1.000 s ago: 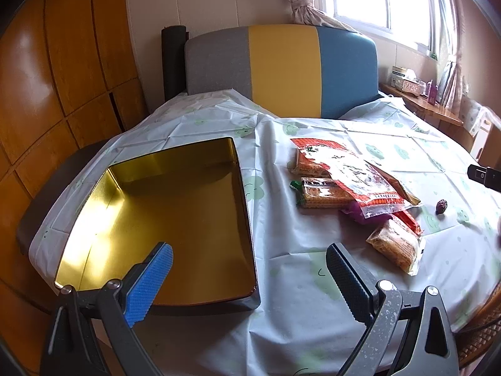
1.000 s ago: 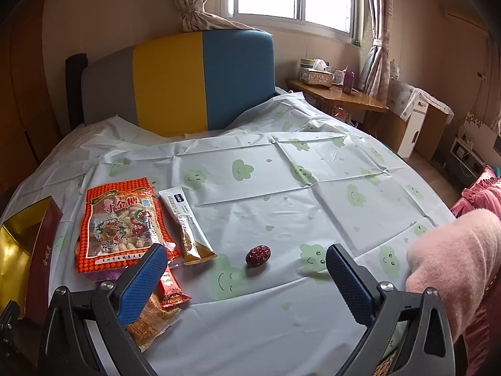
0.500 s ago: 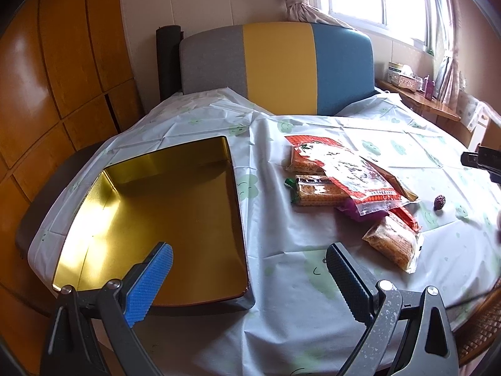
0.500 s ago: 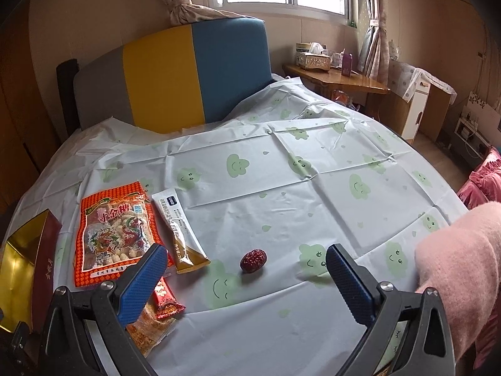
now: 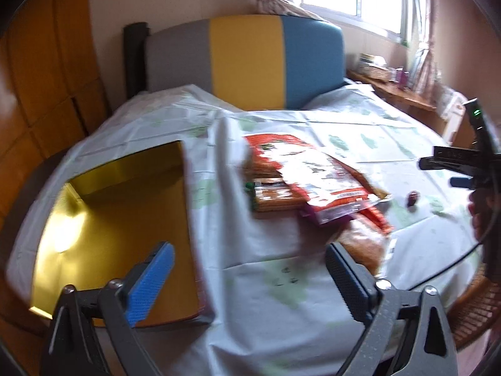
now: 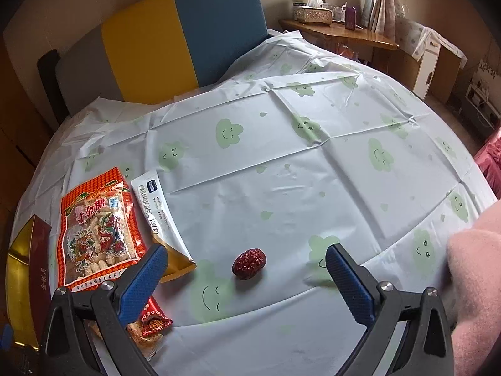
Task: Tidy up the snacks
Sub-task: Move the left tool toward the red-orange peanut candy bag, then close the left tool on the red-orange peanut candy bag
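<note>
left wrist view, blurred, runs from the gold tin (image 5: 119, 219) at the left, open and lying on the cloud-print tablecloth (image 5: 281, 269). right of the tin comes the heap of snacks: a biscuit packet (image 5: 272, 199) partly under the big orange-red bag (image 5: 313, 175), and nearer the camera a clear bag of brown biscuits (image 5: 363, 247). well right of the tin, past the heap, a dried red date (image 5: 413, 198) lies alone on the cloth. the left gripper (image 5: 247, 269) hangs over bare cloth just right of the tin's near corner, its jaws wide with nothing between them; they have just been closing a little. at the far right edge a dark part of the other tool (image 5: 457, 159) shows.

right wrist view, sharp, has only the tin's edge (image 6: 22, 269) at the far left. just right of it lies the orange-red bag (image 6: 97, 228), then a white and gold sachet (image 6: 162, 219) touching that bag's right side, with a small red wrapper (image 6: 153, 316) and a biscuit bag below them. the date (image 6: 249, 263) sits further right of the tin, apart from the sachet. the right gripper (image 6: 247, 269) stands wide open, empty, with the date in the gap between its fingertips but touching neither. a pink sleeve (image 6: 469, 288) fills the right edge.
</note>
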A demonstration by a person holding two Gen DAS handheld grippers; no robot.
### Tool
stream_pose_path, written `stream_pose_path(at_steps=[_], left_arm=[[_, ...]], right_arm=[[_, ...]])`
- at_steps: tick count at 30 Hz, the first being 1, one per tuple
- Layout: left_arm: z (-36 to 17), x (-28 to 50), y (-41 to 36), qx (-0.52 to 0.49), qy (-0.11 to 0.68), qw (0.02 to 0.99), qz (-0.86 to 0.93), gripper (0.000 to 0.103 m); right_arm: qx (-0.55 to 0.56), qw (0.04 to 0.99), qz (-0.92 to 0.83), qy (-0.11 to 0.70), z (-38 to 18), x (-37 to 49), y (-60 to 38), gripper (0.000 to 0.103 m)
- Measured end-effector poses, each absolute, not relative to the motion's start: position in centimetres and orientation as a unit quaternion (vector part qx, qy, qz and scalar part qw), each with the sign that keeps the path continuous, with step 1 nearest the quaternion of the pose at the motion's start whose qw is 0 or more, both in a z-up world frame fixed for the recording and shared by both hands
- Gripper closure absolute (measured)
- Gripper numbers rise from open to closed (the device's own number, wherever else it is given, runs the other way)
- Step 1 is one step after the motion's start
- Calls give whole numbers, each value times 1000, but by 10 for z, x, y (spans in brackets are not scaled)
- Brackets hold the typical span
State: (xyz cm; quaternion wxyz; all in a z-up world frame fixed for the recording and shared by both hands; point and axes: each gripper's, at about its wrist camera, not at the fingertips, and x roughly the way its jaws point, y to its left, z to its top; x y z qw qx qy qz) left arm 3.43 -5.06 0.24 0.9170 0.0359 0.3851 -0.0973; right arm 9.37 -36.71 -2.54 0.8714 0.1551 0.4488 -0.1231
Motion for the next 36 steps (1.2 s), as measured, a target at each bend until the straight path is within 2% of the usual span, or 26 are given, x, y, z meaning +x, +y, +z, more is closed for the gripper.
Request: stream_pose_path(at_steps=[1,5,7,9,12,19,21,22,31,32,34,36], left_arm=[[3,38,-53,29,393,912,-112,15],[4,54,-62,9,412,900,-146,37],[2,64,-68,2,423,892,-160,42],[0,75,-72,-12,436,883,-170,50],[-1,90,-73,-39,454,872,-179,60],[-22,129,-86,-65,482,859,-163,58],[-26,133,-87,-75,485,855,-167,48],[-29,137,-89,-83,486,853,-170,46],[-42,155,-102,-99,500,840,-187,47],[-43,157,-103,-99,501,840,-186,49],[-46,161,-104,-100,504,837,-187,61],[-48,164,-105,-101,511,832,-191,82]], right_arm=[[166,867,-124,452,-26,93,-371,3],[231,849,-118,460,-34,94,-387,12],[254,841,-112,464,-38,93,-392,24],[262,840,-108,463,-39,94,-393,26],[260,839,-96,469,-41,97,-388,35],[248,837,-82,481,-44,100,-381,38],[251,833,-79,486,-46,100,-381,38],[251,832,-78,489,-47,101,-380,38],[244,825,-73,505,-53,104,-375,38],[242,824,-73,507,-54,105,-375,38],[238,823,-73,511,-55,106,-374,38],[235,821,-72,515,-57,106,-374,38]])
